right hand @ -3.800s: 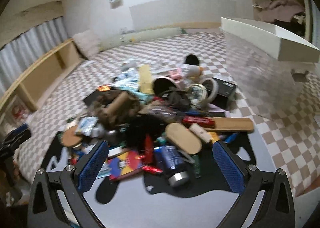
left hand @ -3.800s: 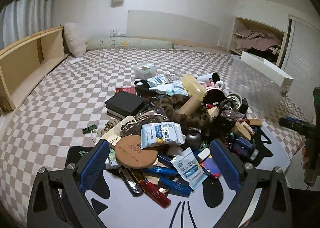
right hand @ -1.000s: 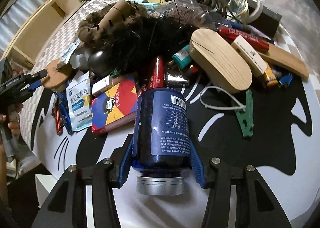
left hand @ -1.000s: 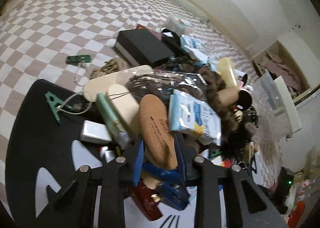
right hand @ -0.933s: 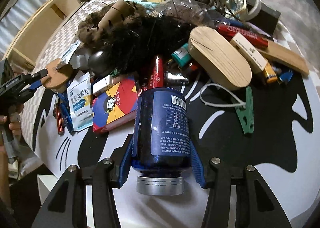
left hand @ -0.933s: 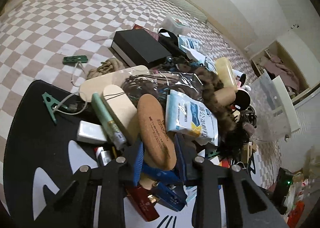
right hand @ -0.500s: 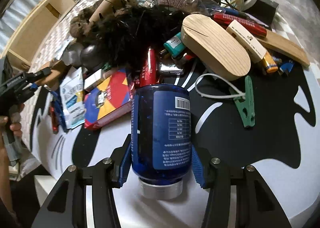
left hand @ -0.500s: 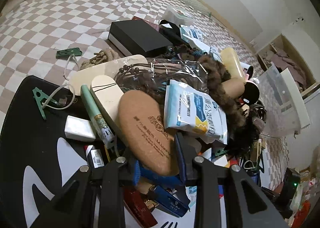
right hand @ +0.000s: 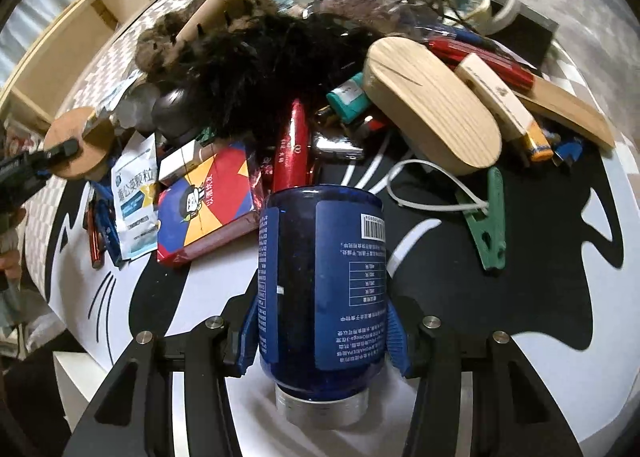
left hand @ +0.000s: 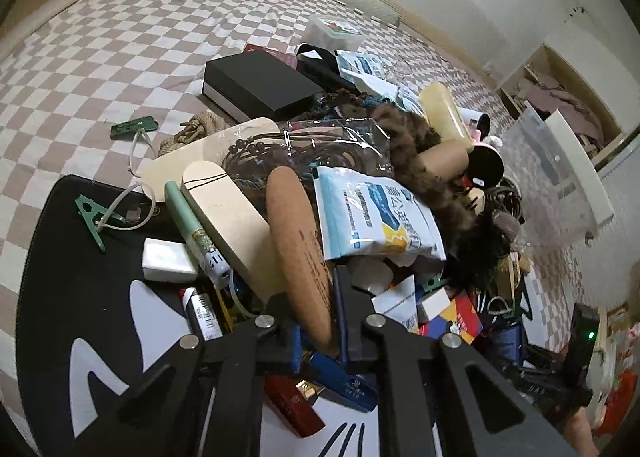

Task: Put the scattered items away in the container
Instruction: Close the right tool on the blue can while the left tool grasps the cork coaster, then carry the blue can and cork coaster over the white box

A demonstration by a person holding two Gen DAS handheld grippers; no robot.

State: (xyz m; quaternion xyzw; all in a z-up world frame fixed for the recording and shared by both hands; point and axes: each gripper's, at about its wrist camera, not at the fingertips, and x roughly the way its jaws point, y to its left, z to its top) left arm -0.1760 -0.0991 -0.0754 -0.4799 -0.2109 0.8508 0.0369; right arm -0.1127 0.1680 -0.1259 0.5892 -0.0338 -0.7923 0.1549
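Observation:
A heap of small items lies on a black and white cat mat (left hand: 60, 297) on a checked bed. My left gripper (left hand: 312, 289) points down at the heap's near edge. Its jaws are closing, and their pads press on a brown cork disc (left hand: 296, 233), which stands on edge between them. In the right wrist view my right gripper (right hand: 322, 321) is shut on a dark blue bottle (right hand: 320, 257) with its silver cap toward the camera. The same view shows the cork disc (right hand: 76, 145) at the far left. A clear plastic container (left hand: 552, 177) with a white lid stands at the right.
Around the disc lie a white and blue pouch (left hand: 372, 217), a pale wooden block (left hand: 228, 225) and a black box (left hand: 260, 85). Beside the bottle are a colourful booklet (right hand: 208, 201), a wooden oval (right hand: 432, 105), a green clip (right hand: 492, 229) and black fur (right hand: 260, 57).
The left jaws have narrowed onto the cork disc, which has turned from lying flat to standing on edge. The blue bottle has tipped up slightly in the right gripper.

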